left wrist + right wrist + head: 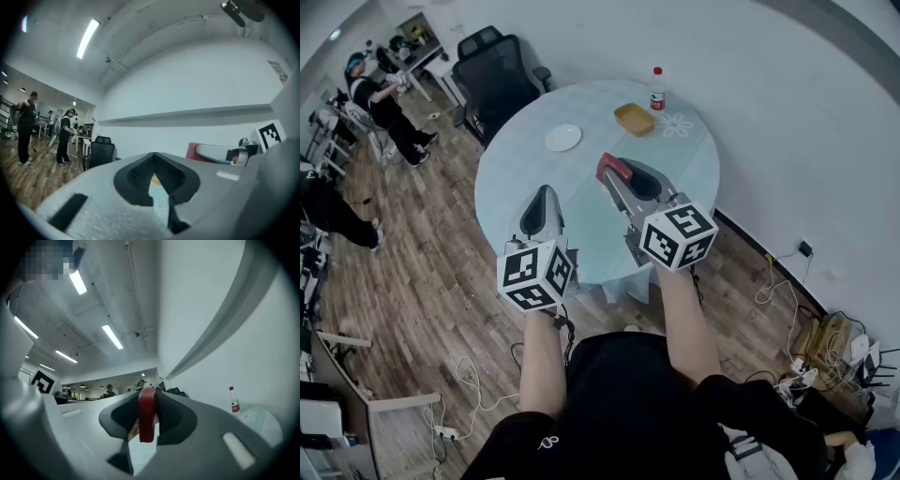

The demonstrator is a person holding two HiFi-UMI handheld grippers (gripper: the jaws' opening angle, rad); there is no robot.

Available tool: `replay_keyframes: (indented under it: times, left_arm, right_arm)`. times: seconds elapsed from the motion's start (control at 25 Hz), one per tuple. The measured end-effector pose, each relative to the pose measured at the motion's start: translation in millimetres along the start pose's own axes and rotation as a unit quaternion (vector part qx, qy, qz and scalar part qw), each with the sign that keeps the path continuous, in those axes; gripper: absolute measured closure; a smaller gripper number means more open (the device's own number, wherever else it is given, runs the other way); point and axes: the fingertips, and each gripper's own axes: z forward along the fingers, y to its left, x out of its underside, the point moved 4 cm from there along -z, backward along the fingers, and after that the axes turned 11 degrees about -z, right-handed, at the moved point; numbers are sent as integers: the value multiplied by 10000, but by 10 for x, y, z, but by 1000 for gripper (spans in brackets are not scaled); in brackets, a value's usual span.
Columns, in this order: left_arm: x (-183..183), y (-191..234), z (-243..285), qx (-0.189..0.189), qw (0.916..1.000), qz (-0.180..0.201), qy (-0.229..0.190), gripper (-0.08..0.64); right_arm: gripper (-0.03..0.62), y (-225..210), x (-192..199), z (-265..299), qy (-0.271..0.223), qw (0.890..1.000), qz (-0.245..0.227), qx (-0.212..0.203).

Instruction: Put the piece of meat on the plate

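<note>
**Q:** R tongs, state?
**A:** My right gripper (146,414) has its jaws partway closed, w/ the pads clamped on both faces of the piece of meat (146,420). It's a red slab, standing on edge betw. the pads, and its end sticks out past the tips.

**Q:** Where's the meat rel. to the plate?
**A:** In the head view I hold it at frame ctr, above the near half of the round table (516,178). The plate (563,138), white, lies up and left of it in the frame, well apart, on the tabletop.

**Q:** L tongs?
**A:** My left gripper (542,208) is lower left of the R one, over the table's near edge. In the left gripper view the tips meet w/ nothing betw. them. Only tabletop shows through the gap behind the tips.

**Q:** Other items in the fig.?
**A:** On the far side of the table, upper ctr, there's a tan tray (634,119). A bottle (657,89) w/ a red cap stands just above and right of it. A black chair (497,75) sits upper left, beyond the table's rim.
</note>
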Motion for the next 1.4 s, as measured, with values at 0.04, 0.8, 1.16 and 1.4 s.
replay_keyframes:
  times: [0.04, 0.8, 1.16, 1.4]
  left_arm:
    - [-11, 4, -8, 4, 10000, 8, -5, 568]
    - [74, 878, -163, -765, 9963, -392, 41, 568]
    - [120, 1541, 532, -635, 9966, -463, 255, 568]
    - [264, 2400, 1069, -704, 9920, -705, 774, 568]
  right_arm:
    - [488, 17, 5, 2, 7, 10000, 4, -1]
    - [488, 301, 522, 649, 460, 9967, 439, -512]
    - [488, 6, 877, 1524, 651, 9962, 514, -268]
    - [488, 38, 1413, 2353, 1061, 9916, 726, -158]
